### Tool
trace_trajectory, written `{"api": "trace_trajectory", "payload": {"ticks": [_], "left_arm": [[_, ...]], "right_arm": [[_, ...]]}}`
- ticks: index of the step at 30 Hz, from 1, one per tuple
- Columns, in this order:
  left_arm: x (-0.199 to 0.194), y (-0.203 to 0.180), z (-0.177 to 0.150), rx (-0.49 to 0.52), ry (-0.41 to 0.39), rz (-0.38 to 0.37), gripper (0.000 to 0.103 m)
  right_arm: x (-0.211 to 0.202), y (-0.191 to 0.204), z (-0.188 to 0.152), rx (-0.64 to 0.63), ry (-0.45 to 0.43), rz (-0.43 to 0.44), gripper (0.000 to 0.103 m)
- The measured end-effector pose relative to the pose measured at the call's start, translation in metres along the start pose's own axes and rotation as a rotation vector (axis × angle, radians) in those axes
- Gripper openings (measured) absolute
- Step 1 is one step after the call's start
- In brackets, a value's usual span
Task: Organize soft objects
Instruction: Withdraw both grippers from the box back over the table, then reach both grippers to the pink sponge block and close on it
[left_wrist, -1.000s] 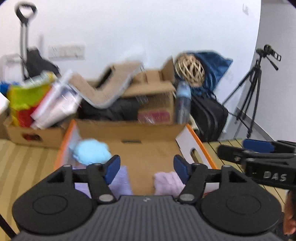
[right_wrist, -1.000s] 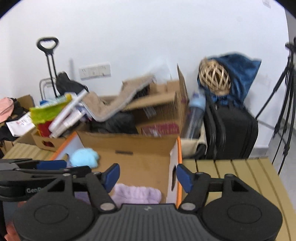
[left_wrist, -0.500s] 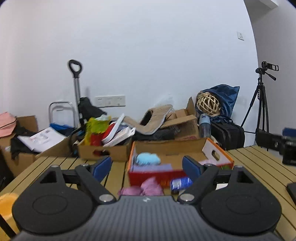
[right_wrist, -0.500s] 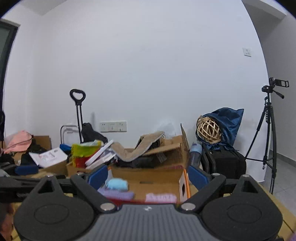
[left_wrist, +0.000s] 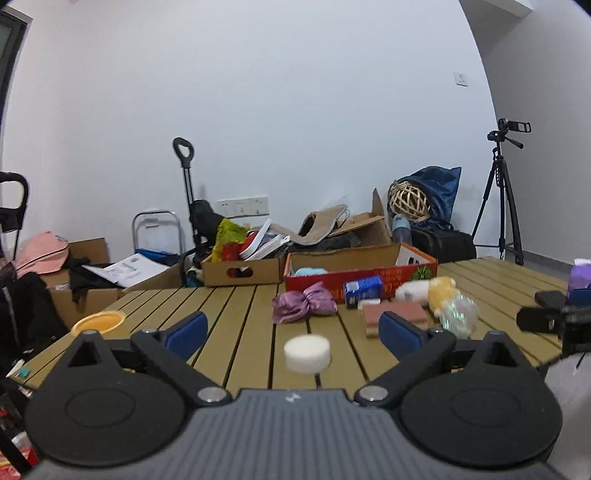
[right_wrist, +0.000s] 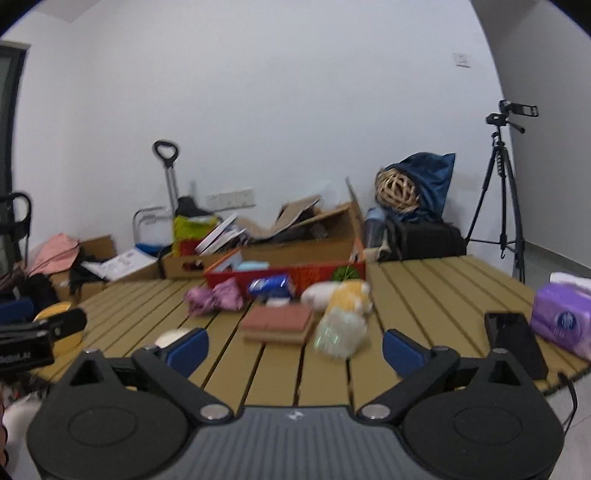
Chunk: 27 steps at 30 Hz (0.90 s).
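My left gripper (left_wrist: 293, 328) is open and empty, low over the near table edge, with a white round sponge (left_wrist: 307, 353) just ahead between its fingers. My right gripper (right_wrist: 295, 349) is open and empty, facing a pale green soft bundle (right_wrist: 338, 332). A red-sided cardboard box (left_wrist: 360, 271) at the table's far side holds a light blue soft thing (left_wrist: 310, 271). In front of the box lie a purple cloth bow (left_wrist: 304, 301), a blue packet (left_wrist: 364, 288), a white-and-yellow plush (right_wrist: 341, 291) and a pink flat pad (right_wrist: 279, 321).
A yellow cup (left_wrist: 99, 320) stands at the table's left edge. A black phone (right_wrist: 515, 343) and a purple tissue pack (right_wrist: 563, 319) lie at the right. Cluttered cardboard boxes (left_wrist: 243, 267), a trolley and a tripod (left_wrist: 500, 199) stand behind the slatted table (left_wrist: 236, 314).
Both grippers have pulled back from over the box to the near table edge, empty and open. The whole table and its loose objects have come into view.
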<state>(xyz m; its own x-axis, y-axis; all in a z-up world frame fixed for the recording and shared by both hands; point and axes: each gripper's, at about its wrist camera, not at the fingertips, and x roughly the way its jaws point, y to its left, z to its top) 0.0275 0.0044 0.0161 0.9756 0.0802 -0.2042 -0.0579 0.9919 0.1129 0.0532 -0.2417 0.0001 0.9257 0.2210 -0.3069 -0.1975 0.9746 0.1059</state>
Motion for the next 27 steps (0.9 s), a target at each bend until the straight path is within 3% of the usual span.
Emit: {"api": "trace_trajectory", "payload": {"ticks": [5, 8, 18, 27], "left_arm": [[-0.028, 0.004, -0.014, -0.020, -0.041, -0.041, 0.103], [-0.029, 0.003, -0.014, -0.015, -0.059, -0.042, 0.103], [-0.017, -0.001, -0.017, 0.002, -0.004, -0.040, 0.103], [0.009, 0.001, -0.006, -0.061, 0.097, -0.081, 0.103]], "right_arm": [[-0.034, 0.007, -0.018, -0.016, -0.087, -0.026, 0.103], [-0.035, 0.006, -0.020, 0.003, -0.082, -0.035, 0.103], [-0.023, 0.015, -0.021, -0.038, -0.039, -0.086, 0.103], [-0.010, 0.005, -0.010, 0.042, -0.009, -0.031, 0.103]]}}
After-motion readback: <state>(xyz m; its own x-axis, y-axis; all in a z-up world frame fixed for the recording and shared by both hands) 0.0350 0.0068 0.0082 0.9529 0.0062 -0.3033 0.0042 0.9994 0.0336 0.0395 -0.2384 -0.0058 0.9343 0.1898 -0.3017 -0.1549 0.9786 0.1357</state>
